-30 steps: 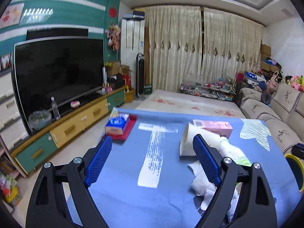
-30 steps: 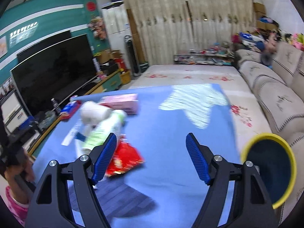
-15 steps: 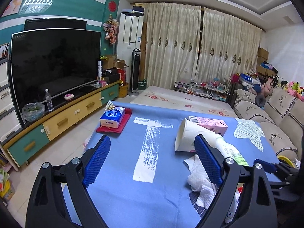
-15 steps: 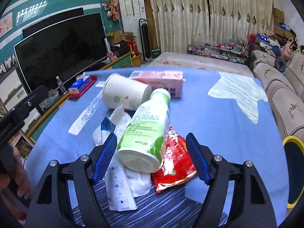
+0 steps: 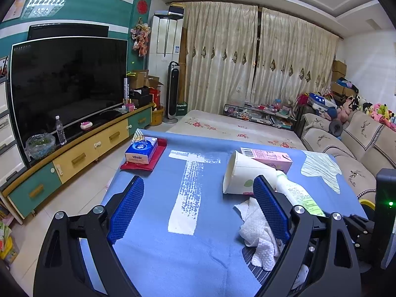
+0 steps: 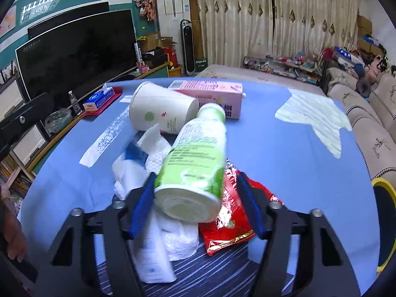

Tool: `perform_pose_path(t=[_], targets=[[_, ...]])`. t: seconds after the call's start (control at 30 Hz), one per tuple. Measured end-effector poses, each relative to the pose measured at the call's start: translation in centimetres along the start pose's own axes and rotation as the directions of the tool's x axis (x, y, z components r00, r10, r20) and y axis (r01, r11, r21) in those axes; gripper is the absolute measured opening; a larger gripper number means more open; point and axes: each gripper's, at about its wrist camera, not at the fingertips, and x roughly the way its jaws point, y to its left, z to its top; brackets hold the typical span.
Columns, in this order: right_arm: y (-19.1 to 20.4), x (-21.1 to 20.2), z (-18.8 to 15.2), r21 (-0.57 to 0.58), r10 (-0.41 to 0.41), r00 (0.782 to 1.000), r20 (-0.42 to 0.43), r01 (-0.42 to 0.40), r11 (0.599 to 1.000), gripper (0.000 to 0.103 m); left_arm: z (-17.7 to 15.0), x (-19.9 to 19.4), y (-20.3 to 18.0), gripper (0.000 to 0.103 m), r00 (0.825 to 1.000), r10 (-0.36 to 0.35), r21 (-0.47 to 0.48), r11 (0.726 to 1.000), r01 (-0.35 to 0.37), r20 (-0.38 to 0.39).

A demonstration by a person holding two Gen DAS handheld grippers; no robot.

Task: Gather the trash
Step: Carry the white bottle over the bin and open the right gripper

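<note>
Nothing is seen collected: the right gripper (image 6: 195,195) is closing round, not yet clamped on, the bottle (image 6: 195,158), its cap toward 12 o'clock, while the left gripper (image 5: 198,210) is held released.

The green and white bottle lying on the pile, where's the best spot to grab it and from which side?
Grip the bottle across its wide lower body near the flat base, coming in from the base end along its length. It lies on its side, base toward the right hand-held gripper, whose open fingers already flank it; the cap end narrows and touches the paper cup.
</note>
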Motion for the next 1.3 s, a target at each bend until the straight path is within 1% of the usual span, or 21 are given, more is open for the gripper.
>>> perform_pose_path(t=[0.1, 0.27, 0.43, 0.6, 0.8, 1.0, 1.07, 1.17, 1.3], targets=[[-0.3, -0.7, 0.2, 0.008, 0.008, 1.0, 0.026, -0.008, 1.0, 0.052, -0.1, 0.2, -0.1, 0.089, 1.0, 0.003, 0.007, 1.0, -0.003, -0.001], [-1.8, -4.2, 1.4, 0.036, 0.029, 0.994, 0.103, -0.033, 0.999, 0.051, -0.2, 0.3, -0.1, 0.089, 1.0, 0.004, 0.009, 1.0, -0.004, -0.003], [-3.5, -8.0, 2.4, 0.063, 0.062, 0.983, 0.174, -0.074, 0.995, 0.05, -0.3, 0.4, -0.4, 0.089, 1.0, 0.003, 0.011, 1.0, -0.003, -0.005], [-4.8, -9.8, 2.7, 0.092, 0.087, 0.978, 0.19, -0.106, 0.99, 0.05, -0.5, 0.5, -0.5, 0.089, 1.0, 0.0, 0.015, 1.0, 0.0, -0.002], [-6.0, -10.3, 2.8, 0.128, 0.096, 0.976, 0.197, -0.122, 0.984, 0.05, -0.7, 0.7, -0.7, 0.089, 1.0, 0.0, 0.023, 1.0, 0.001, -0.004], [-6.9, -11.1, 3.6, 0.146, 0.103, 0.969, 0.222, -0.138, 0.98, 0.049, -0.7, 0.8, -1.0, 0.089, 1.0, -0.001, 0.032, 0.999, 0.002, -0.008], [-7.4, -11.6, 3.8, 0.152, 0.095, 0.967, 0.237, -0.134, 0.979, 0.049, -0.7, 0.9, -1.0, 0.089, 1.0, -0.002, 0.034, 0.999, 0.003, -0.01], [-8.8, -12.8, 4.0, 0.167, 0.062, 0.964, 0.259, -0.108, 0.98, 0.049, -0.6, 0.9, -1.1, 0.089, 1.0, -0.003, 0.037, 0.999, 0.004, -0.013], [-12.0, -14.3, 3.6, 0.207, -0.027, 0.961, 0.274, -0.032, 0.978, 0.049, -0.7, 1.1, -1.3, 0.089, 1.0, -0.003, 0.045, 0.999, 0.004, -0.018]])
